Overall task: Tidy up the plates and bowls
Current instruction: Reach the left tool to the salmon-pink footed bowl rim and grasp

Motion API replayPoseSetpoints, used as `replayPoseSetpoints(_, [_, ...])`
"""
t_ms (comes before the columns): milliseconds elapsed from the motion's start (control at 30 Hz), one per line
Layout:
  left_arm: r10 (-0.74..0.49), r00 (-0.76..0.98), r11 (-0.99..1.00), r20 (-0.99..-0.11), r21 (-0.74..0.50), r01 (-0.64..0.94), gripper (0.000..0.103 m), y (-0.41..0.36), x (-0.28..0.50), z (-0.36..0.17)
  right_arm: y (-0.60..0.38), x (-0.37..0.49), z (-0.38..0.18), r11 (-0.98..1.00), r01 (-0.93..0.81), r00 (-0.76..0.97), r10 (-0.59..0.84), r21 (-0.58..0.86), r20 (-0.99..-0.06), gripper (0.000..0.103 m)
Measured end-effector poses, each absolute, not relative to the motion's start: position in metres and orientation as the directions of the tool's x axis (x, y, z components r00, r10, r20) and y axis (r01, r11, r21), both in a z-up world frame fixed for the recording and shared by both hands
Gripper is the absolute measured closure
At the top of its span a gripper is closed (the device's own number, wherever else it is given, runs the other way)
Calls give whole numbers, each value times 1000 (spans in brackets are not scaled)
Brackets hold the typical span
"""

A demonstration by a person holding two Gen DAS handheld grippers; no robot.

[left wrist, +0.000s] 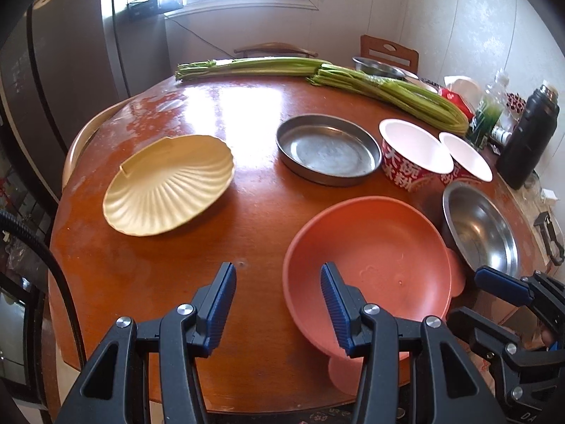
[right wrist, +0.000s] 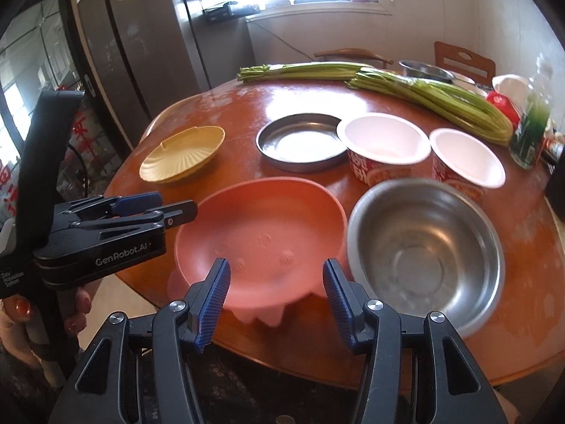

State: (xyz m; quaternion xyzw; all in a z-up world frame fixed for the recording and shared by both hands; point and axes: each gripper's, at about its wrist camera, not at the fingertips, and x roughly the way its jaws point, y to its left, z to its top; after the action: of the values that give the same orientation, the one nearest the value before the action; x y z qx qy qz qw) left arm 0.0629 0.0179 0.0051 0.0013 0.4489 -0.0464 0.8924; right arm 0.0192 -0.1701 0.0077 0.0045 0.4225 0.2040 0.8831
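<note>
A pink bowl (left wrist: 370,265) (right wrist: 261,233) sits at the near edge of the round wooden table (left wrist: 176,275). A steel bowl (left wrist: 480,229) (right wrist: 423,251) stands right of it. A yellow shell-shaped plate (left wrist: 169,183) (right wrist: 183,155) lies to the left. A flat steel plate (left wrist: 326,148) (right wrist: 300,141) and two white bowls with red print (left wrist: 413,152) (left wrist: 466,157) (right wrist: 383,141) (right wrist: 466,159) are behind. My left gripper (left wrist: 279,304) is open above the table edge, left of the pink bowl. My right gripper (right wrist: 275,293) is open in front of the pink bowl.
Two bundles of green celery (left wrist: 388,92) (right wrist: 423,95) lie across the far side of the table. A black flask (left wrist: 533,134), bottles and a red packet crowd the right edge. A fridge (left wrist: 53,70) stands to the left. Chairs (left wrist: 388,53) are behind the table.
</note>
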Motion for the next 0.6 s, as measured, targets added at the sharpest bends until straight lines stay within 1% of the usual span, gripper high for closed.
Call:
replayPoseSetpoints(267, [-75,564,994,-823,-20,104,53,4,66,-10,-187,10,-5,927,-293,544,363,233,-757,47])
replayPoseSetpoints(433, [-72,557,994,-827,-13,110,53,-1,68,-15,-188,16,-14,925,-266,522,375,272,-766,47])
replayPoseSetpoints(600, [-70,545,994,-835,-9,113,53,-1,74,-21,-186,26,-19,933,-228,523,360,280,-773,47])
